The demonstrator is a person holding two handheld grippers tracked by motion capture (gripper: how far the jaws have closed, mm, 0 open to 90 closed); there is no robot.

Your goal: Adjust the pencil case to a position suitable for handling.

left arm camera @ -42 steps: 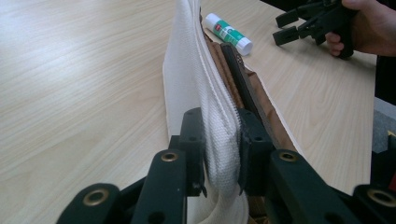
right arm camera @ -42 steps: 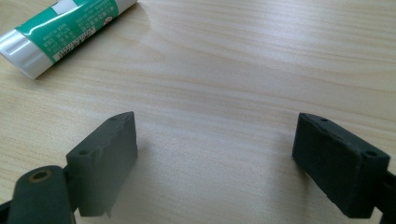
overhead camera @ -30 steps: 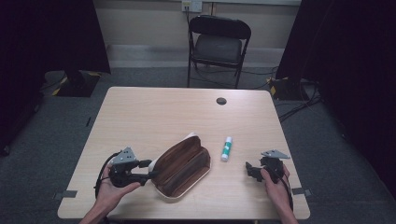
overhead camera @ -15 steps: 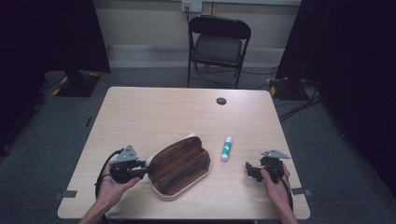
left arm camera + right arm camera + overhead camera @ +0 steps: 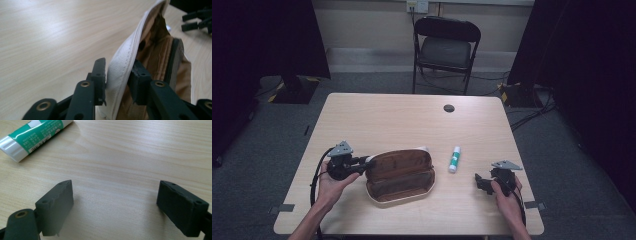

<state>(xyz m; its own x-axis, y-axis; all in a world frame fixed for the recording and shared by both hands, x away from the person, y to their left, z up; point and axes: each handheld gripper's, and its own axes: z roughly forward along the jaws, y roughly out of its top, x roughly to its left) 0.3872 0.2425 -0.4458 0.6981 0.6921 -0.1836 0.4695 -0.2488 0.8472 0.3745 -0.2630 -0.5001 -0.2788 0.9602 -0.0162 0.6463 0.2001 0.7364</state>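
- The pencil case (image 5: 401,175) lies on the table (image 5: 387,120), near the front edge and a little left of the middle, with its long side running along that edge.
- It is brown on the outside and it is unzipped; its mouth is open toward the front edge, and the pale rim shows there.
- In the left gripper view the inside of the case (image 5: 160,57) is lined with tan cloth. I can see nothing lying in the part that shows, but the deeper part is hidden.
- The left gripper (image 5: 362,162) is at the left end of the case, held by the left hand (image 5: 329,182), which rests near the front left corner.
- In the left gripper view, the white zipper edge (image 5: 120,67) of the case stands between the two black jaws. The jaws have just been closing and then opening a little again; the left jaw touches the cloth, the right jaw is just beside it, so the hold looks loose but the edge is caught between them.
- A glue stick (image 5: 454,159), white with a green label, lies just right of the case, apart from it.
- The right gripper (image 5: 482,181) rests near the front right corner, well apart from the case. Its jaws stand wide and hold nothing; bare wood is between them.
- In the right gripper view the glue stick (image 5: 32,137) lies beyond the jaws.
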